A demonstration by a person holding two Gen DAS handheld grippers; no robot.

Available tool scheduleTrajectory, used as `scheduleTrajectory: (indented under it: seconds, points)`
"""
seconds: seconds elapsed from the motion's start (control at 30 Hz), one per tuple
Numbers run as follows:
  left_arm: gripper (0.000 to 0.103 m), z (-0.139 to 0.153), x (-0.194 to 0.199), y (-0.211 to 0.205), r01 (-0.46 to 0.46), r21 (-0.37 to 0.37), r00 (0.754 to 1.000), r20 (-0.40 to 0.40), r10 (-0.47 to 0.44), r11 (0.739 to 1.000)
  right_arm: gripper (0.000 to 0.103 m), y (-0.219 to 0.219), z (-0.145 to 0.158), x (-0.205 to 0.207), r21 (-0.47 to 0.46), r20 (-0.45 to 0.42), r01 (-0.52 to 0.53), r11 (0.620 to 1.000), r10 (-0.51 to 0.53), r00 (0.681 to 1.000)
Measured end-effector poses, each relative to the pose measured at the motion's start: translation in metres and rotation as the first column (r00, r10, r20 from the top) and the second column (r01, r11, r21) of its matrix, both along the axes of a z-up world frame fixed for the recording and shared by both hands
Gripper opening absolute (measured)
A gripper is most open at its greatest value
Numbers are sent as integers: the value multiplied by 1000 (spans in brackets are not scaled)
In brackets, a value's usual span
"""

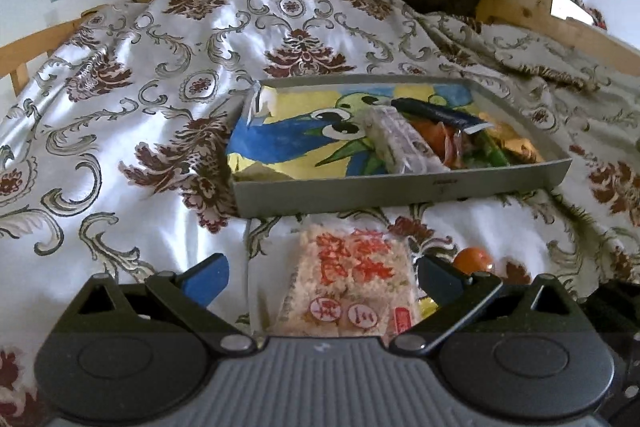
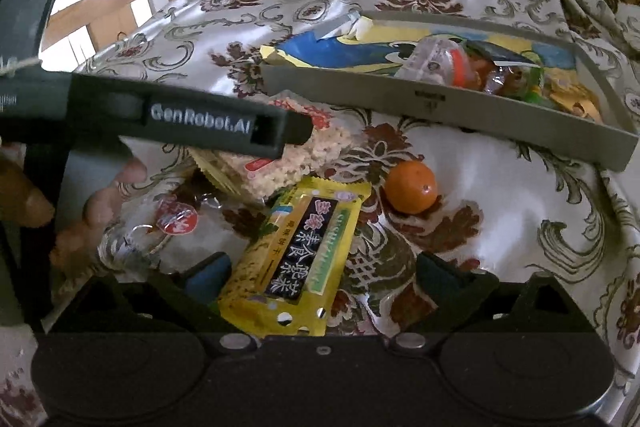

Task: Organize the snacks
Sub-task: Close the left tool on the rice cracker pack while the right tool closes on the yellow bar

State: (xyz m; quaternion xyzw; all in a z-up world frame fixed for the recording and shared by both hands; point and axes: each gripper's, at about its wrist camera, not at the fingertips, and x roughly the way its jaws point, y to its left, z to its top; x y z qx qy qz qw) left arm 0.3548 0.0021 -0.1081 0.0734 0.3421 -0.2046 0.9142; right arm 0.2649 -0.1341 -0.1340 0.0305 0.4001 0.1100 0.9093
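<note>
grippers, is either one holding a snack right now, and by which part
Nothing is held. The left gripper is open around the rice cake, the right gripper open around the yellow packet.

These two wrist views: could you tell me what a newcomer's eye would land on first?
Probably the grey tray on the floral bedspread, lined with a bright cartoon picture and holding wrapped snacks at its right end. In front of it lie a rice-crisp packet between the left claw's open fingers, a yellow snack bar between the right claw's, and a small orange.

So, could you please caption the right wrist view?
Open right gripper straddles yellow snack packet beside tangerine, before the tray.
</note>
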Motion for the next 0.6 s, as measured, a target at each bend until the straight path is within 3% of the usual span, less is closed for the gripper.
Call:
scheduleTrajectory:
  seconds: [0.13, 0.3, 0.47, 0.6]
  points:
    - [103, 0, -5, -5, 16, 27, 1000, 22, -16, 1000, 91, -1, 2, -2, -9, 3, 18, 1000, -18, 1000]
    - [95, 0, -11, -8, 29, 89, 998, 56, -35, 996, 70, -7, 9, -11, -81, 18, 86, 993, -85, 996]
    - [88, -1, -9, 0, 30, 68, 999, 43, -33, 997, 69, -15, 6, -7, -24, -3, 66, 998, -66, 998]
    - [85, -1, -12, -6, 92, 73, 995, 36, -95, 993, 72, -13, 5, -5, -22, 13, 18, 1000, -17, 1000]
